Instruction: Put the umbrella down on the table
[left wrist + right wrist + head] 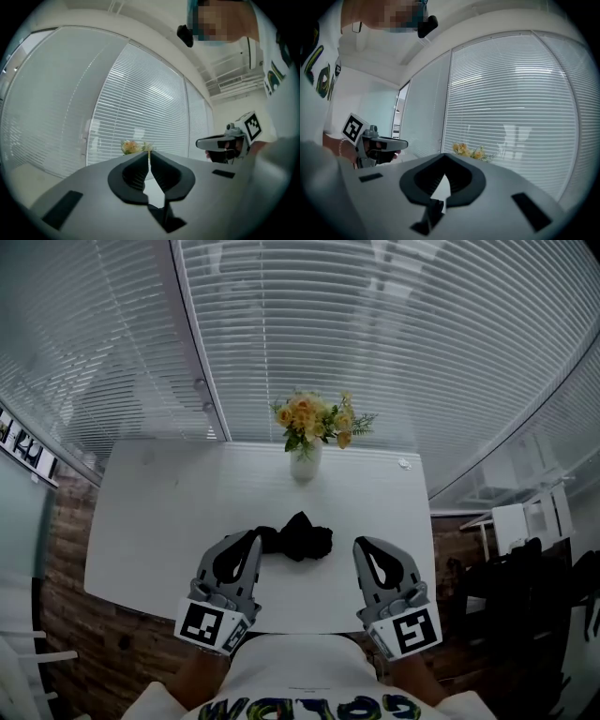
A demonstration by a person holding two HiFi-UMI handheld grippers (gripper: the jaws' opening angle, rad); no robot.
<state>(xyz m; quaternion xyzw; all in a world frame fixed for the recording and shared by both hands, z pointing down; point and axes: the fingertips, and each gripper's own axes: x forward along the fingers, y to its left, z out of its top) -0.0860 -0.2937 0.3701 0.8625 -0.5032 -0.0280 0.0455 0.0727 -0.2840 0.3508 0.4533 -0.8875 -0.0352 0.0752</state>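
A black folded umbrella (298, 540) lies crumpled on the white table (159, 521), near the front edge. My left gripper (254, 537) hangs just left of it, above the table, shut with nothing between its jaws. My right gripper (360, 545) is held to the umbrella's right, apart from it and also shut and empty. In the left gripper view the left gripper (149, 155) points level toward the blinds with its jaws touching. In the right gripper view the right gripper (443, 157) does the same. Neither gripper view shows the umbrella.
A white vase of yellow flowers (307, 460) stands at the table's far edge, in front of the window blinds (394, 343). A small round thing (404, 463) lies at the far right corner. Dark chairs (525, 596) stand to the right of the table.
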